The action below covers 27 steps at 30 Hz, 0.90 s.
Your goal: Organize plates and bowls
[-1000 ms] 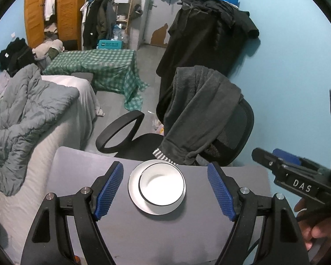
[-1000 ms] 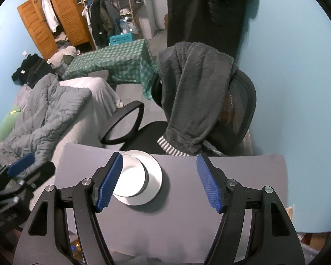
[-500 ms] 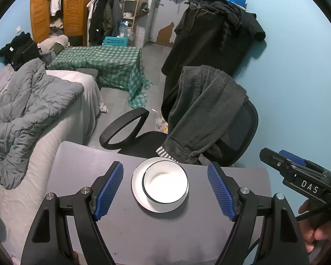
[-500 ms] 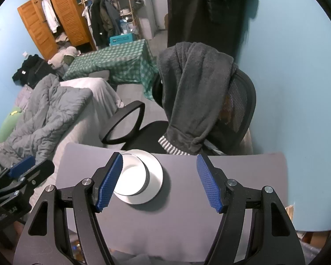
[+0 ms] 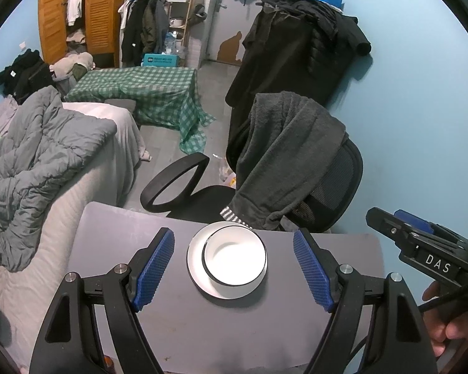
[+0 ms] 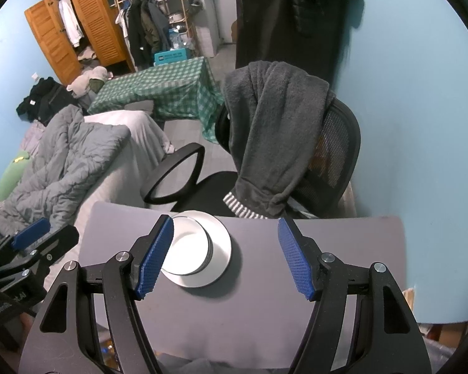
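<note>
- Just ahead of my grippers, past the far edge of the grey table [image 5: 115, 249], stands a black office chair [image 5: 337, 187] with a dark grey fleece garment [image 5: 284, 155] draped over its back.
- To my right runs a light blue wall [image 5: 421, 109], evenly lit.
- Off to my left lies a bed [image 5: 87, 193] with a rumpled grey quilt [image 5: 40, 162].
- Farther ahead sits a low table under a green checked cloth [image 5: 153, 93], on grey floor [image 5: 212, 74].
- Black coats [image 5: 296, 50] hang against the wall beyond the chair.
- At the far left stands a wooden louvred wardrobe [image 5: 99, 9], beside a clothes rack [image 5: 143, 28].
</note>
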Motion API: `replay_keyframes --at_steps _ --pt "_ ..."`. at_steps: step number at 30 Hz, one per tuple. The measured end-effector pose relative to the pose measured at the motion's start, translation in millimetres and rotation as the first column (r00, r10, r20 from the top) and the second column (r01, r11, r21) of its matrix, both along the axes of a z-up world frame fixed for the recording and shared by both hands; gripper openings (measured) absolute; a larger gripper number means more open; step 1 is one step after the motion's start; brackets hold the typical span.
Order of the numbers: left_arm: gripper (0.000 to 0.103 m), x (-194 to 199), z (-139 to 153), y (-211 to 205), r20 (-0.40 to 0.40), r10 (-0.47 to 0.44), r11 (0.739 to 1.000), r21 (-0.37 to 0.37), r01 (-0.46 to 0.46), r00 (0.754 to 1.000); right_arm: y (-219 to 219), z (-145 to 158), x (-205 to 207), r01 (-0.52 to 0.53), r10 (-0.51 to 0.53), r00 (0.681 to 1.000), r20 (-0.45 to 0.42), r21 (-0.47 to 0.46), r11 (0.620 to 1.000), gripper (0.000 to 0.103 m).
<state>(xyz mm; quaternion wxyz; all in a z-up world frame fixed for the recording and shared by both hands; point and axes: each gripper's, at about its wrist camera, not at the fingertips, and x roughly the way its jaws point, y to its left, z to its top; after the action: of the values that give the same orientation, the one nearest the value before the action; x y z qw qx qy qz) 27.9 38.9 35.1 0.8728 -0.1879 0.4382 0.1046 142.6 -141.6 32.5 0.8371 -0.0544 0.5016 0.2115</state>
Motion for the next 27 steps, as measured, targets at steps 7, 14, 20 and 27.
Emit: replay_keyframes --at_steps 7,14,20,27 --pt "0.08 0.4 0.8 1.2 0.005 -0.004 1.0 0.0 0.004 1.0 -0.4 0.9 -0.4 -0.002 0.002 1.0 0.001 -0.001 1.0 0.069" --pt "0.08 1.1 3.1 -0.9 0.007 -0.01 1.0 0.004 0.01 1.0 -0.4 1.5 -0.8 -0.001 0.001 1.0 0.002 0.0 1.0 0.069" --pt "0.08 1.0 4.4 -2.1 0.001 -0.013 1.0 0.011 0.013 1.0 0.1 1.8 -2.2 0.0 0.0 1.0 0.001 0.0 1.0 0.069" --pt "0.08 1.4 8.2 -1.8 -0.005 -0.033 0.999 0.028 0.033 0.999 0.3 2.1 -2.8 -0.002 0.002 1.0 0.002 -0.001 1.0 0.069"
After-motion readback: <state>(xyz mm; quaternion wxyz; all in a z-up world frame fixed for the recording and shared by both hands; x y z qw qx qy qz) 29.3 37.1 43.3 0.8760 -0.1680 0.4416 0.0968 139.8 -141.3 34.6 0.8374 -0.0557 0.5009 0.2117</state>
